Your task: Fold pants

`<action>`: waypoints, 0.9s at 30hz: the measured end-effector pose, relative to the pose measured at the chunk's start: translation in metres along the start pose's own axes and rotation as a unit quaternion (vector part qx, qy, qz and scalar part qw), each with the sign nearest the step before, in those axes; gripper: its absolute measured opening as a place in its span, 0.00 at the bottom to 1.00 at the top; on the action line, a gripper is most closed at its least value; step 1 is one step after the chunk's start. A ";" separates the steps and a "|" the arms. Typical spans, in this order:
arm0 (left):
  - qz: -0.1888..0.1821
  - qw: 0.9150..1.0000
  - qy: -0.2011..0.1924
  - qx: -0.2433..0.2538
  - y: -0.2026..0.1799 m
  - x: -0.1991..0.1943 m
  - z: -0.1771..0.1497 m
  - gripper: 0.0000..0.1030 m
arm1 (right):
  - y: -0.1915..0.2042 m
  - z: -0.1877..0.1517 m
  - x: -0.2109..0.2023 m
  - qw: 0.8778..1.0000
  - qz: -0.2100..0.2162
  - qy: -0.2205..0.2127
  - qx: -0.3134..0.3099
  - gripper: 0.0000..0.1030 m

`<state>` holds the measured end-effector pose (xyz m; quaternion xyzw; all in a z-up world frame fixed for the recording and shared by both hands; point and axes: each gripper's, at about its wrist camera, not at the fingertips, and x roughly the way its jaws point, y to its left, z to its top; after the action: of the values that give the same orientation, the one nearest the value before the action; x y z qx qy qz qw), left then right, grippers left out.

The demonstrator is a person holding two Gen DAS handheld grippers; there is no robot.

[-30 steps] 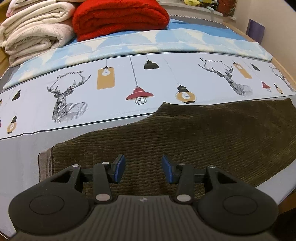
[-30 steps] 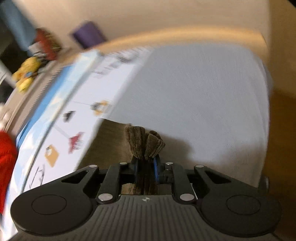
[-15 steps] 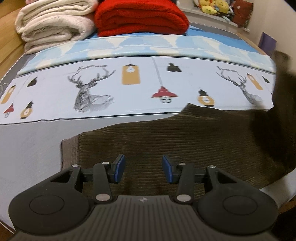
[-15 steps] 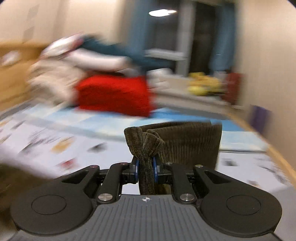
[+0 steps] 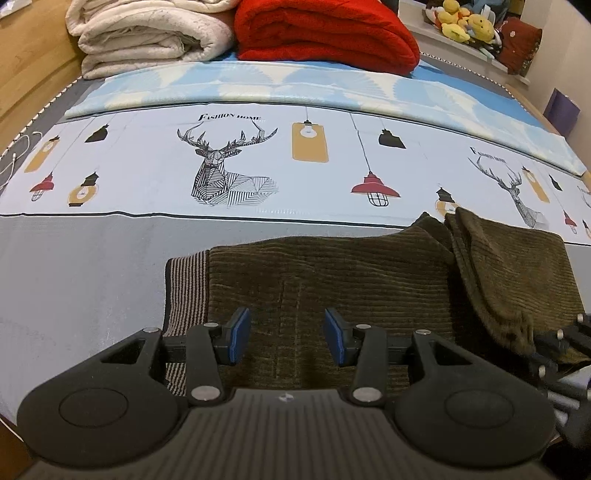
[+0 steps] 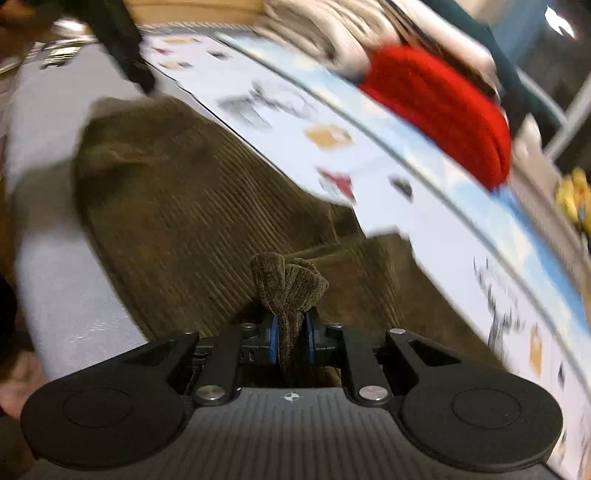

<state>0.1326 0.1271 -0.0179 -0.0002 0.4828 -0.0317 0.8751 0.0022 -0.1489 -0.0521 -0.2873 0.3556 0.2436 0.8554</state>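
Our right gripper [image 6: 290, 338] pinches bunched hem of pants [image 5: 332, 280]. Our left gripper [image 5: 286, 341] spread, empty; waistband [image 5: 186, 291] just beyond its left finger.

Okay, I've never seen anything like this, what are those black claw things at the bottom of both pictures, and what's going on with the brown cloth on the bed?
Those are hand-held grippers, one in each of a person's hands, each with a camera looking along its two fingers. The left view shows the left gripper open above brown corduroy pants lying on a printed bedsheet. The blurry right view shows the right gripper shut on a bunched end of the pants, over the rest. Folded red and cream blankets sit behind.
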 end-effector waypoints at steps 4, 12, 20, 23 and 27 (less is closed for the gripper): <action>-0.004 1.000 0.007 0.005 -0.007 0.004 0.003 0.47 | 0.022 -0.019 0.008 0.995 0.051 0.046 -0.075 0.22; -0.037 0.999 0.018 0.033 -0.044 0.012 0.007 0.48 | -0.012 -0.029 -0.032 0.998 0.061 -0.025 0.022 0.48; -0.097 0.994 0.045 0.038 -0.098 0.028 0.012 0.48 | -0.009 -0.074 -0.011 0.988 0.138 0.059 0.027 0.53; -0.128 0.988 0.067 0.051 -0.124 0.037 0.011 0.48 | -0.014 -0.080 -0.033 0.990 0.141 0.025 0.015 0.50; -0.155 0.980 0.087 0.086 -0.156 0.048 0.005 0.48 | -0.055 -0.090 -0.059 0.988 0.091 -0.016 0.123 0.53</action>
<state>0.1536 -0.0311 -0.0513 0.0033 0.5465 -0.2086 0.8111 -0.0430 -0.2609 -0.0427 -0.1424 0.3940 0.2788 0.8641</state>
